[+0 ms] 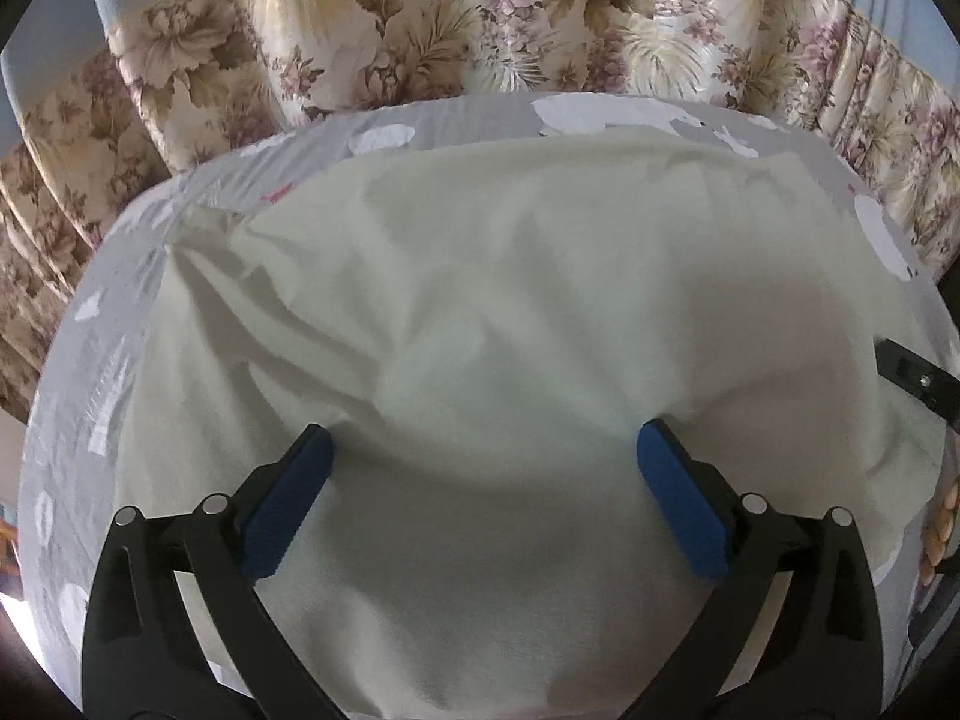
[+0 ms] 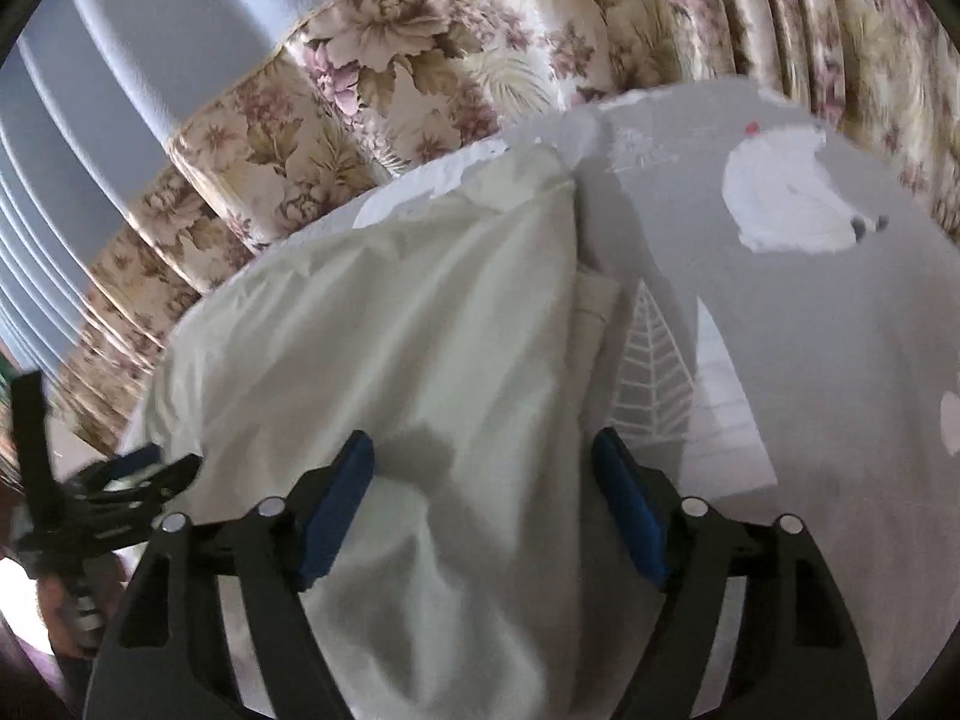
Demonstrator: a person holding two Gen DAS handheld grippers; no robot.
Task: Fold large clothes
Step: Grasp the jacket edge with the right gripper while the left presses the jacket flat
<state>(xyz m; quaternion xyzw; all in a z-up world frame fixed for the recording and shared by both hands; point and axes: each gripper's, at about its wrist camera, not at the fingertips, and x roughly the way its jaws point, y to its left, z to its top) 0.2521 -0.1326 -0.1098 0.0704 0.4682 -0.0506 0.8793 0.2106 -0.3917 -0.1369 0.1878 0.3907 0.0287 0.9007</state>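
Cream garment lay limp, light, probably slippery; best pinched at its folded edge. Left gripper and right gripper gaped, holding nothing.

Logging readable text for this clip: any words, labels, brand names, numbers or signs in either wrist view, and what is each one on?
None can be read in either view.
The cream garment shows no print or tag.
The grey bedsheet carries only white shapes and a leaf pattern, no lettering.
The floral curtain is pattern only.
The left gripper and right gripper show no markings.
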